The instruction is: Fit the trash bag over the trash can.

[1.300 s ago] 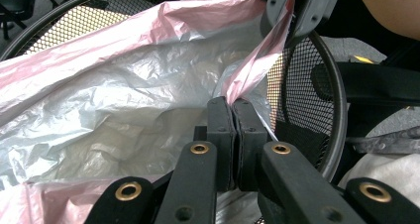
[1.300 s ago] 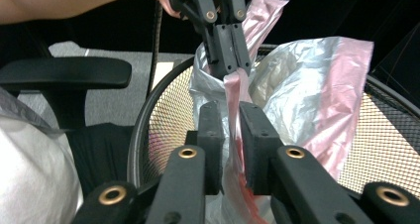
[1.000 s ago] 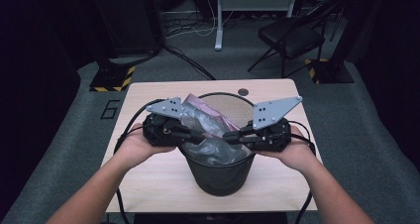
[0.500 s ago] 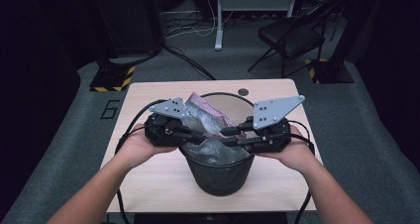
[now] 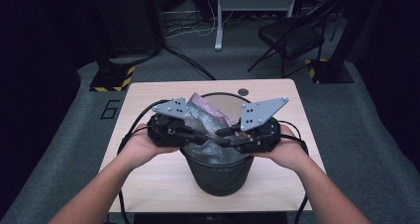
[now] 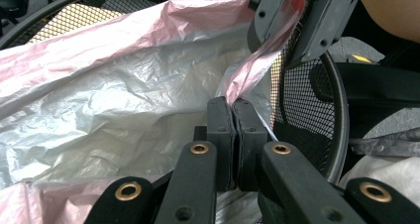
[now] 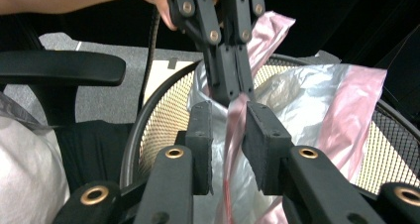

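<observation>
I'm fitting the bag (image 5: 210,122) into the bin (image 5: 218,172) at frame centre. My left gripper (image 6: 236,135) pinches its edge; my right gripper (image 7: 229,144), jaws just opened, straddles it, and must re-clamp next.

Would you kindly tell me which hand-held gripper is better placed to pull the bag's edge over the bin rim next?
Probably the left hand-held gripper: it is shut on the bag's edge, while the right hand-held gripper stands open around it.
</observation>
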`<state>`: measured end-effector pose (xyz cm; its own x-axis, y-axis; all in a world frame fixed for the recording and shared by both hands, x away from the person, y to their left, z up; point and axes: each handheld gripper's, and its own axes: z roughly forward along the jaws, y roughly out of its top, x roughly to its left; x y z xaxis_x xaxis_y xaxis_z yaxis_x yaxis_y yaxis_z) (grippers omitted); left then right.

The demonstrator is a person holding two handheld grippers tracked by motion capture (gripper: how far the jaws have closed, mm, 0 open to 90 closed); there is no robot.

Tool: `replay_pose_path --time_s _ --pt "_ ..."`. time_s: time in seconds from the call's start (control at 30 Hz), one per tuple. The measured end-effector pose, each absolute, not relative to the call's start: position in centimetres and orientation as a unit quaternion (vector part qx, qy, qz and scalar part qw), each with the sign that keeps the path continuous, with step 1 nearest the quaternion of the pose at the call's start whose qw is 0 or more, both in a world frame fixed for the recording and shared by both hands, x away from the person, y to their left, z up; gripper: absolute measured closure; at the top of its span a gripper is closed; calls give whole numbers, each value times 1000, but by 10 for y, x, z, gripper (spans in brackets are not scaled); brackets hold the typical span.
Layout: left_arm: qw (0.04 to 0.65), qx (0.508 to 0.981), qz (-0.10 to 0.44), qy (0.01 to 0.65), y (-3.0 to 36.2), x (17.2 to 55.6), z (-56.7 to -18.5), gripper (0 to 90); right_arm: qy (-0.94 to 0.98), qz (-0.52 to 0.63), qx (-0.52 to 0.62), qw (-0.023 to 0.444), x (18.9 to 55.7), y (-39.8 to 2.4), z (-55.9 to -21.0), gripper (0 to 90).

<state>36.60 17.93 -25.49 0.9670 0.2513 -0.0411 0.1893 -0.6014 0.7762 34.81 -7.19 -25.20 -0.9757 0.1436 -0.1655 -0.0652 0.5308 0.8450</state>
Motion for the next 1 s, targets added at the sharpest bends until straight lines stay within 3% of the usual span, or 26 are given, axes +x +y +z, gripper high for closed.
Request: replay_pose_path --time_s 0.1,0.17,0.27,0.5,0.83,1.0 --pt "431 893 36 125 180 366 -254 873 872 477 25 112 349 -73 -254 729" --pt "431 893 35 123 180 366 -255 873 873 474 21 113 349 -74 -256 815" --pt "432 893 34 121 179 365 -255 870 872 475 18 115 349 -74 -256 875" --pt "453 882 31 131 183 366 -246 690 877 466 10 115 348 -73 -258 892" --pt "437 892 18 114 173 367 -250 707 876 468 4 119 346 -72 -258 893" --pt "432 896 21 101 171 364 -251 824 873 472 6 125 346 -73 -256 890"
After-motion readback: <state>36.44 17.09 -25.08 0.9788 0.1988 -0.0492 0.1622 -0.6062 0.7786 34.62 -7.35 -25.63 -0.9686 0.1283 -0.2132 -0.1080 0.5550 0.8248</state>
